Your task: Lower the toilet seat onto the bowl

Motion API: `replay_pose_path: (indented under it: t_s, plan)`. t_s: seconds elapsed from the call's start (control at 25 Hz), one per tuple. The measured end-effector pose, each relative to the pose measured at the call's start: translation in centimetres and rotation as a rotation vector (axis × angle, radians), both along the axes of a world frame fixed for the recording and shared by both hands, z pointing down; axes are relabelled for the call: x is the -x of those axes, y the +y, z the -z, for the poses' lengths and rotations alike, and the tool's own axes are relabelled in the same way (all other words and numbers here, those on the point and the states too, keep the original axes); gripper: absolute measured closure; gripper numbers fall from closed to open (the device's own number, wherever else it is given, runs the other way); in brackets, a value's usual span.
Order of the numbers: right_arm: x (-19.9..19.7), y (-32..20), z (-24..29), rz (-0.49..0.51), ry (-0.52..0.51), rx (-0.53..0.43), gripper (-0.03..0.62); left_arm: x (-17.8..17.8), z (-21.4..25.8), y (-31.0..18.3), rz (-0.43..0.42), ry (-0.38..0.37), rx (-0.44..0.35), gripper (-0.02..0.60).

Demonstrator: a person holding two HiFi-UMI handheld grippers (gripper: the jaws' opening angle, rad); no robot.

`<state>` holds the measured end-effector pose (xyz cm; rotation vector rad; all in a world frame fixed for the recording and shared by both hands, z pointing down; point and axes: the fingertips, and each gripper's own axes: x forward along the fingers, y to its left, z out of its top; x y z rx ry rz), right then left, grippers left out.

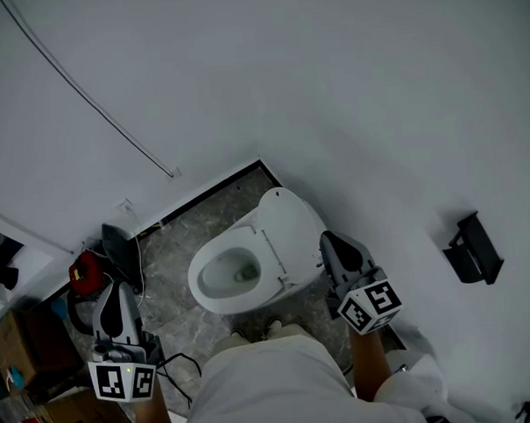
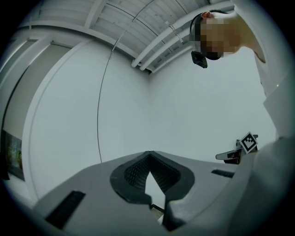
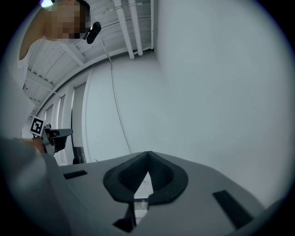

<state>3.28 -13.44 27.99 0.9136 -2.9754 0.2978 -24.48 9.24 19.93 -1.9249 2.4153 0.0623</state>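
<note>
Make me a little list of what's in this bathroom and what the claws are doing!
Toilet bowl: white, open
Seat: up, not lowered yet
Left claw: shut, empty, away from the toilet
Right claw: shut, empty, close beside the seat, touch unclear
Floor: grey stone pattern
Wall holder: black, on the right

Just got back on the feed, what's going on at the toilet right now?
A person stands facing the toilet with a gripper in each hand. The seat is raised, so the bowl is open. The left gripper and the right gripper are both shut and empty. They are held level on either side of the person, touching nothing. The seat has not yet been lowered.
</note>
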Motion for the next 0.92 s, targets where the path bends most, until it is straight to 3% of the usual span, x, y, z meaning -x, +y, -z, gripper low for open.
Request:
replay_pose_path:
  t_s: [0.48,0.92]
  plan:
    - [-0.3,0.7,0.7,-0.004,-0.012,-0.031,0.595,-0.1,-0.1,0.4,-0.011,0.002,-0.01,0.577]
    - [1.8,1.0,0.7,0.041,-0.012,-0.044,0.595,0.8,-0.4,1.3,0.018,0.001,-0.011,0.577]
